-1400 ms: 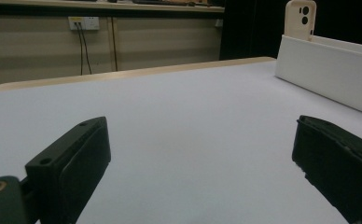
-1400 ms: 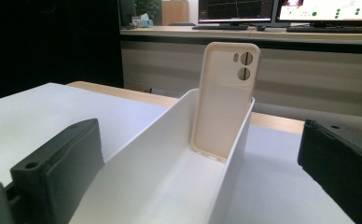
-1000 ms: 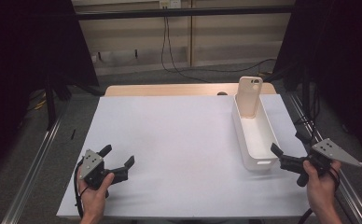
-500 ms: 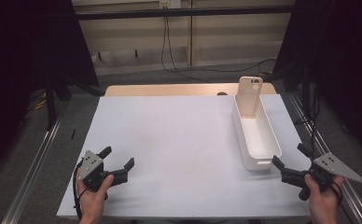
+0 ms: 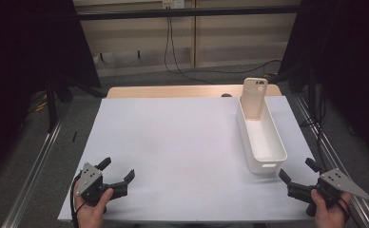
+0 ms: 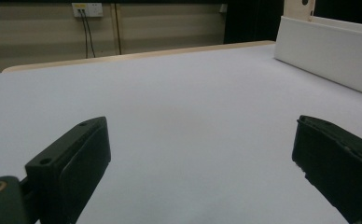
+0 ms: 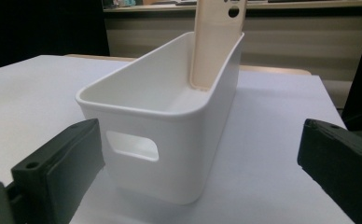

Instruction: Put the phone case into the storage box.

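A long white bin [image 5: 261, 137] [image 7: 170, 121] stands on the right side of the white table top [image 5: 173, 142]. A beige phone case [image 5: 255, 97] [image 7: 216, 42] leans upright against the bin's far end. My right gripper [image 5: 299, 173] is open near the front right corner, just short of the bin's near end with its handle slot [image 7: 132, 145]. My left gripper [image 5: 117, 170] is open at the front left, low over the bare sheet, nothing between its jaws. In the left gripper view the bin's side wall [image 6: 328, 51] lies far right.
A wooden table edge [image 5: 173, 91] shows behind the white sheet. Metal rails [image 5: 35, 166] run along both sides of the table. Cables [image 5: 173, 52] hang on the wall behind. Dark curtains flank the scene.
My right gripper has drawn back toward the front edge, away from the bin's near end. The left gripper has shifted slightly nearer too.
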A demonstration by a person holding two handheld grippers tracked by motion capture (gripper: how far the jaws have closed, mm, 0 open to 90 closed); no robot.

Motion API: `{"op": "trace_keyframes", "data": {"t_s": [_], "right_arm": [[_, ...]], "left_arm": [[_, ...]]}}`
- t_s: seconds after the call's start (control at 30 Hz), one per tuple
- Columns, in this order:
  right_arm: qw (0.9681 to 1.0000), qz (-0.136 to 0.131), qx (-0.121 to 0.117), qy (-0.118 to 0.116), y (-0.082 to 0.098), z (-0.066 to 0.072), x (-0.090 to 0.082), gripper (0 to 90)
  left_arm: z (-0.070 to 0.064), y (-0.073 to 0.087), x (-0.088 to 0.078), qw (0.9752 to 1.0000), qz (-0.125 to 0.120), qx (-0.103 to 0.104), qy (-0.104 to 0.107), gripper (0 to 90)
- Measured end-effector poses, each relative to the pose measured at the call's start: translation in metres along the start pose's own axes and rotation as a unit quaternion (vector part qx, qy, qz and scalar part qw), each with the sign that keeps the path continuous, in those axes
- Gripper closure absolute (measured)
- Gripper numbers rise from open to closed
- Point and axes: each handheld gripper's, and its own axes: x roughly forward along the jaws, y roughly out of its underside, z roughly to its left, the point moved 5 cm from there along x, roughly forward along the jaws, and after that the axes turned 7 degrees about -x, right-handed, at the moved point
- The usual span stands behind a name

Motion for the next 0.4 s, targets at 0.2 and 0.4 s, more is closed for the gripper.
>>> {"op": "trace_keyframes", "data": {"t_s": [0.2, 0.4], "right_arm": [[1.0000, -0.006, 0.002, 0.000, 0.0033, -0.0003, -0.0019, 0.1], [1.0000, -0.005, 0.004, -0.004, 0.0060, 0.0005, -0.0012, 0.1]], "left_arm": [[0.0042, -0.0029, -0.0045, 0.9999, -0.011, -0.008, -0.006, 4.4], [0.0035, -0.0022, -0.0012, 1.0000, -0.005, 0.001, -0.007, 4.4]]}}
